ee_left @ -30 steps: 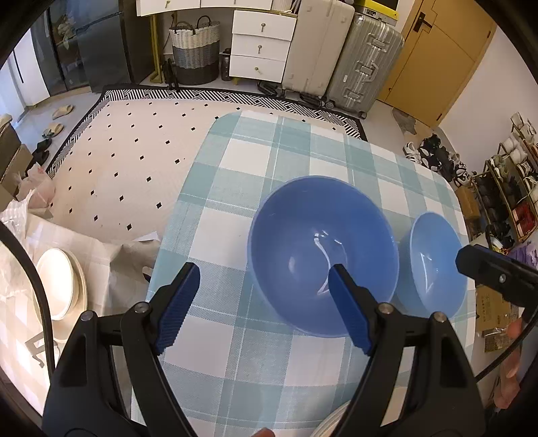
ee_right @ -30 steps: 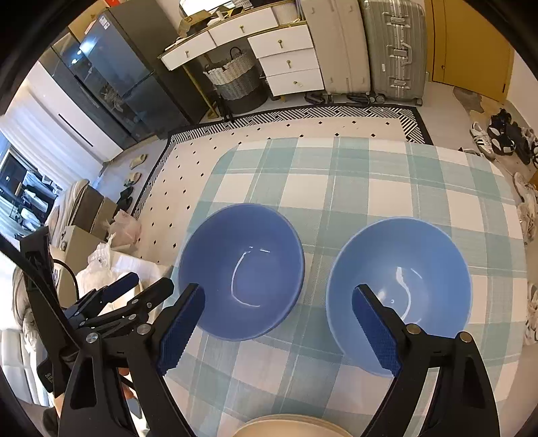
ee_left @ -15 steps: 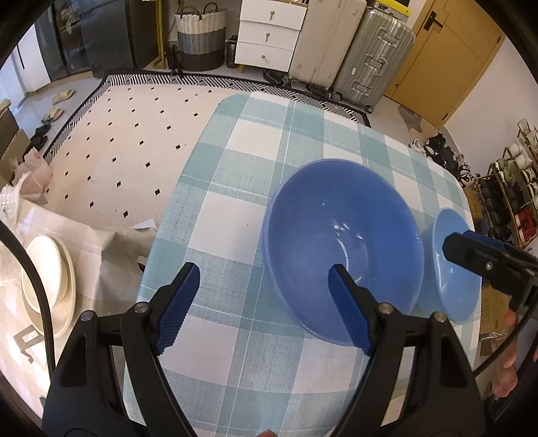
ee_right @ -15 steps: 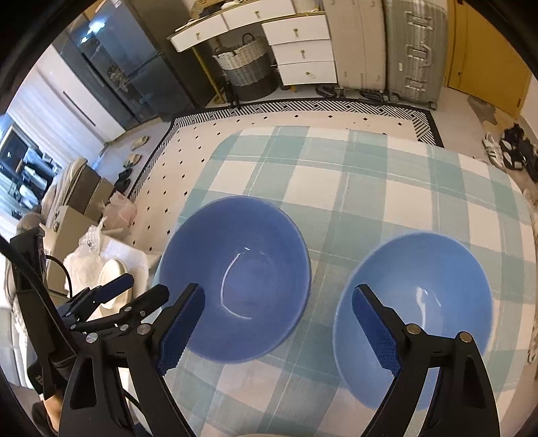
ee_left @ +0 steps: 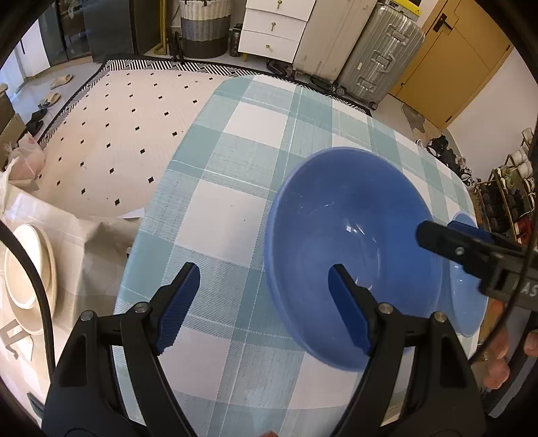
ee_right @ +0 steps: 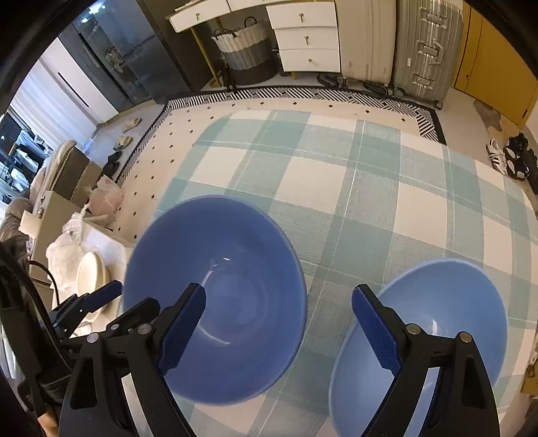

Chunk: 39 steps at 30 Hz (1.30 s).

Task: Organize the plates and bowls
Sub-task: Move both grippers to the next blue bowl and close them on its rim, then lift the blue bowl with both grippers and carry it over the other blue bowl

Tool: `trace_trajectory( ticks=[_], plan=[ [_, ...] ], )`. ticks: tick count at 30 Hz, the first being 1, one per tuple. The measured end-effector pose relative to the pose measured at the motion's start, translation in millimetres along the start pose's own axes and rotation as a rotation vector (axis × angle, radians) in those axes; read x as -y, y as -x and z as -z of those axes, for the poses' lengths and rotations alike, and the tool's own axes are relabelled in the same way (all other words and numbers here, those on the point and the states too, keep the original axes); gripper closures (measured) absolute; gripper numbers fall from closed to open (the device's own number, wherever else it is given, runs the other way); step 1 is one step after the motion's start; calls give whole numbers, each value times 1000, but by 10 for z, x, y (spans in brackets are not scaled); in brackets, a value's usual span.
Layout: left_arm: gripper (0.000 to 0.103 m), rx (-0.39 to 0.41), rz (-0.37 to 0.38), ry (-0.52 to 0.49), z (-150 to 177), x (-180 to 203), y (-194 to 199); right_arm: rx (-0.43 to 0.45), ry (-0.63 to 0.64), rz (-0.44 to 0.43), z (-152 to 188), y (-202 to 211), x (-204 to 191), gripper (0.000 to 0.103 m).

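Note:
Two blue bowls stand side by side on the checked tablecloth point(ee_left: 235, 188). My left gripper point(ee_left: 264, 306) hangs open above the left bowl point(ee_left: 353, 235); its right finger is over the bowl's inside, its left finger over bare cloth. The right bowl point(ee_left: 465, 302) is mostly hidden behind my right gripper point(ee_left: 470, 255). In the right wrist view my right gripper point(ee_right: 279, 331) is open and spans the gap between the bowls, one finger over the left bowl point(ee_right: 215, 269), the other over the rim of the right bowl point(ee_right: 454, 312). Neither gripper holds anything.
Cream plates point(ee_left: 23, 269) are stacked on a low surface left of the table, also visible as the plates point(ee_right: 89, 275). On the floor beyond are a dotted rug point(ee_left: 101, 134), suitcases point(ee_left: 380, 53), white drawers point(ee_left: 272, 30), a basket point(ee_right: 245, 50) and a shoe rack point(ee_left: 504, 195).
Both grippers have come down toward the table, so the bowls look larger. The left gripper's view has shifted left; the right gripper now straddles the two bowls more closely.

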<state>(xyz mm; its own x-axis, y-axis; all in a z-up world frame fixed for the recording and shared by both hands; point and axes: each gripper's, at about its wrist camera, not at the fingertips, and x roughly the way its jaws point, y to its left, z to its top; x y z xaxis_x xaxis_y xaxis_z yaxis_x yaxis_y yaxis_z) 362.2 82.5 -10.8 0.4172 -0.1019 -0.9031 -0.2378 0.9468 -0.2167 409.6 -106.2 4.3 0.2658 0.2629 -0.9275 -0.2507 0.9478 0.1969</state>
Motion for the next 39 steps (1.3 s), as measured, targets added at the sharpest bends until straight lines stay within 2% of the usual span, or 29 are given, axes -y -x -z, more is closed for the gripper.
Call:
trace_trajectory(
  ticks=[6,10,12,13,15,18,19,20,21,22,23,31,39],
  plan=[
    [27,-19,9,5,-25,-3,-199,-17,6,-2,-49,-176,-6,15],
    [34,-28,21,6,-40,-23,-282,-29,7,2,-73,-252,-28,29],
    [46,-40,23,1,-42,-23,-320,-40,9,1,-78,-302,-35,34],
    [49,-43,17,-2,-44,-22,-345,-45,12,-4,-69,-315,-43,39],
    [67,-48,18,1,-42,-28,-369,-53,10,-5,-68,-346,-56,48],
    [83,-64,30,-7,-31,-17,-421,-57,0,0,-67,-382,-67,62],
    [86,-67,36,-12,-32,-6,-431,-58,-4,6,-62,-387,-70,65],
    [94,-70,35,-24,-37,16,-440,-59,-5,11,-58,-392,-68,73],
    [95,-68,15,-34,-38,37,-439,-62,-4,13,-53,-397,-67,76],
    [95,-58,-15,-47,-40,51,-439,-67,-11,15,-47,-404,-51,86],
    [96,-55,-20,-53,-39,56,-442,-74,-21,16,-41,-414,-29,91],
    [96,-54,3,-37,-53,6,-426,-53,-67,-24,10,-354,30,92],
    [96,-24,-8,-62,-87,55,-180,-19,-77,-32,5,-110,-28,93]
  ],
)
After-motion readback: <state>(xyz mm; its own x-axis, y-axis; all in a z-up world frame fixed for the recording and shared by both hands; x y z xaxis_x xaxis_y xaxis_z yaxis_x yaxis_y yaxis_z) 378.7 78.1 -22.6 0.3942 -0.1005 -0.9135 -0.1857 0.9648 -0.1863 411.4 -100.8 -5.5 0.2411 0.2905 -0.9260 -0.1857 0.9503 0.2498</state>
